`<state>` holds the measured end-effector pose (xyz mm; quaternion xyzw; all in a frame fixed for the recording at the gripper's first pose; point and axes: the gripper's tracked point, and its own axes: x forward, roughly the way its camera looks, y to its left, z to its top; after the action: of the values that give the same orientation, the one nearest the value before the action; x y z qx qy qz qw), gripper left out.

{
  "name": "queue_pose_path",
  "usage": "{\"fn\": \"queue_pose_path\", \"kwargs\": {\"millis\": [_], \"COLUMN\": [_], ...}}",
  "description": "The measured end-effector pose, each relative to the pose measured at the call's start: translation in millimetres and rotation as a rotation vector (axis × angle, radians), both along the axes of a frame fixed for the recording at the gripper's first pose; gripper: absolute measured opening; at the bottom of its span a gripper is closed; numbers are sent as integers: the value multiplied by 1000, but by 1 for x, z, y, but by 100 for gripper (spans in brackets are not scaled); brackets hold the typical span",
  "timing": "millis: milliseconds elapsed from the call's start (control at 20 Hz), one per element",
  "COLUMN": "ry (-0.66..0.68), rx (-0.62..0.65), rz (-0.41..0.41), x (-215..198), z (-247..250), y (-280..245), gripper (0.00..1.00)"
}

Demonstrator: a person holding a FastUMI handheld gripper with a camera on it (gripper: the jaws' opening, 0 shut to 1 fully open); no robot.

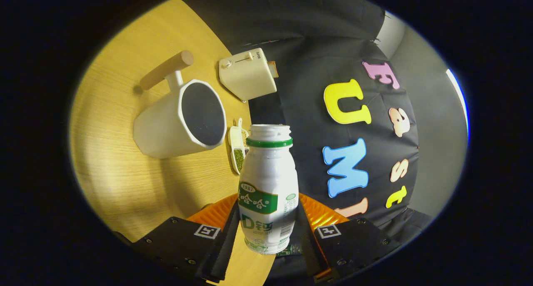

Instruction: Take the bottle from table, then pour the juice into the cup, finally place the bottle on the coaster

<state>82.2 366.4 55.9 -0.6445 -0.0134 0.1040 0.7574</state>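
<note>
1. Desk (108,169): pale wood top, appears tilted because the claw is rolled over. Carries items 2–4.

2. Cup (179,119): white faceted mug w/ wooden bar handle (166,70) on the far side from the claw. Dark inside; contents can't be told. Stands left of and beyond the bottle, near but apart from it. Mouth wide, so an easy pour target by my reckoning.

3. Small scoop dish (237,146): white, w/ green grains in it, between cup and bottle, just behind the bottle's shoulder.

4. Toaster-like box (247,74): cream, lever and knob on top, well beyond the cup, against the booth wall.

5. Bottle (268,186): small white plastic drink bottle, green neck ring, green-and-white label, cap off, mouth open. Held clear of the desk between the claw's fingers.

6. Claw (268,236): closed partway onto the bottle's lower body, one finger on each side, both pressing at label height.

Handling notes (judgement): light, thin-walled plastic, likely gives under hard squeeze; smooth label may slip when tipped. Open mouth means any jolt spills. Best hold is the straight lower body, as now; neck too narrow, shoulder tapers. Firm, not crushing. Fill level not visible thru the opaque wall, so wt uncertain.
</note>
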Motion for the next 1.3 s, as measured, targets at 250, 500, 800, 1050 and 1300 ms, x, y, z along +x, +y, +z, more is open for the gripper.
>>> {"fn": "queue_pose_path", "kwargs": {"millis": [250, 500, 800, 1050, 1300], "ry": [-28, -60, -63, -79, -91], "rx": [-90, -150, -221, -277, -319], "rz": [12, 20, 30, 37, 43], "x": [1, 0, -1, -3, -4], "z": [3, 8, 8, 10, 11], "y": [3, 5, 7, 10, 12], "gripper": [70, 70, 70, 70, 70]}}
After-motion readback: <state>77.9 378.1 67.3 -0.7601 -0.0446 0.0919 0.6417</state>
